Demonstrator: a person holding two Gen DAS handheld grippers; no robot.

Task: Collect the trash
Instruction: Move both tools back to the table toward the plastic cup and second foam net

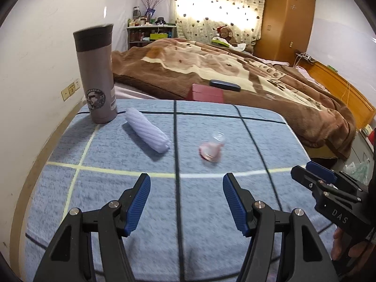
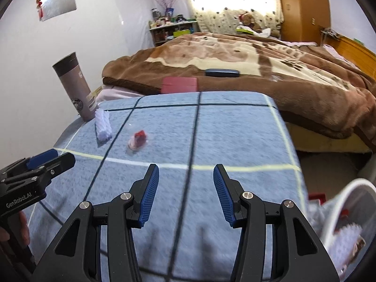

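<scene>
A: So, what is between the left gripper (image 1: 186, 182) fingers?

B: Nothing. Its blue ribbed pads (image 1: 138, 203) stand wide apart over the blue fuzzy cloth with dark and pale lines (image 1: 211, 211). The right gripper (image 2: 186, 174) is spread wide too, and holds nothing.

A: Where is the trash?

B: A small see-through plastic cup with pink and red inside (image 1: 211, 149) lies tipped on its side on the cloth, ahead of the left gripper and a bit to its right. It looks blurry. In the right view the same cup (image 2: 138, 139) sits ahead and to the left.

A: What else is on the cloth?

B: A pale purple rolled-up ribbed towel (image 1: 148, 132) lies to the left of the cup, apart from it. A tall grey metal bottle with a dark lid (image 1: 96, 75) stands upright at the far left corner, just beside the roll.

A: And on the right?

B: A white round bin (image 2: 340, 211) sits low beside the table, with white stuff inside.

A: And behind?

B: A bed with a brown and cream blanket (image 1: 211, 65). A red flat box (image 1: 205, 93) and a dark flat case (image 1: 225, 85) lie on it. An orange wooden wardrobe (image 1: 286, 18) stands at the back.
</scene>
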